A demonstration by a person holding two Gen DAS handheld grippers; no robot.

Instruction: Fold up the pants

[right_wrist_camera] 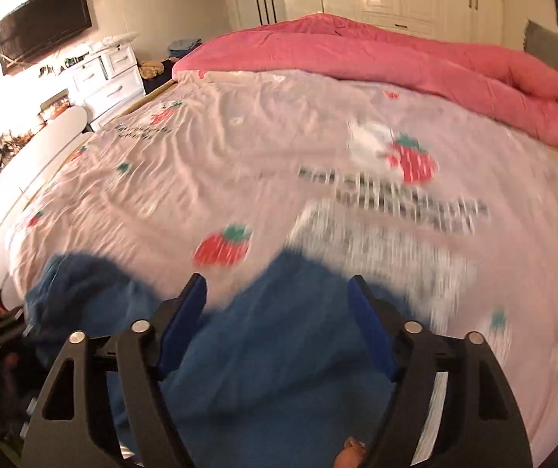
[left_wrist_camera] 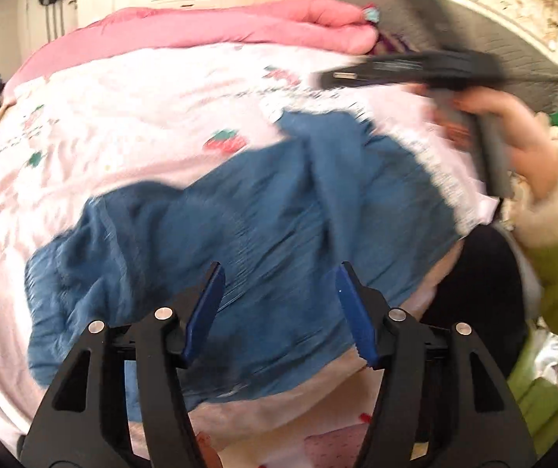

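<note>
Blue denim pants point(left_wrist_camera: 263, 210) lie crumpled on a pink strawberry-print bed sheet point(left_wrist_camera: 123, 124). My left gripper point(left_wrist_camera: 279, 269) is open and empty, hovering just above the middle of the pants. In the left wrist view the right gripper's body point(left_wrist_camera: 415, 68) is held in a hand at the upper right, above the far end of the pants; its fingertips are blurred there. In the right wrist view my right gripper point(right_wrist_camera: 277, 280) is open and empty above the pants point(right_wrist_camera: 263, 351), near their far edge. Both views are motion-blurred.
A rolled pink duvet point(right_wrist_camera: 396, 62) lies along the far side of the bed. A grey knit cloth point(left_wrist_camera: 454, 19) sits by the headboard. A white dresser point(right_wrist_camera: 107, 78) and wall TV point(right_wrist_camera: 41, 27) stand left of the bed point(right_wrist_camera: 240, 156). Wardrobes line the back wall.
</note>
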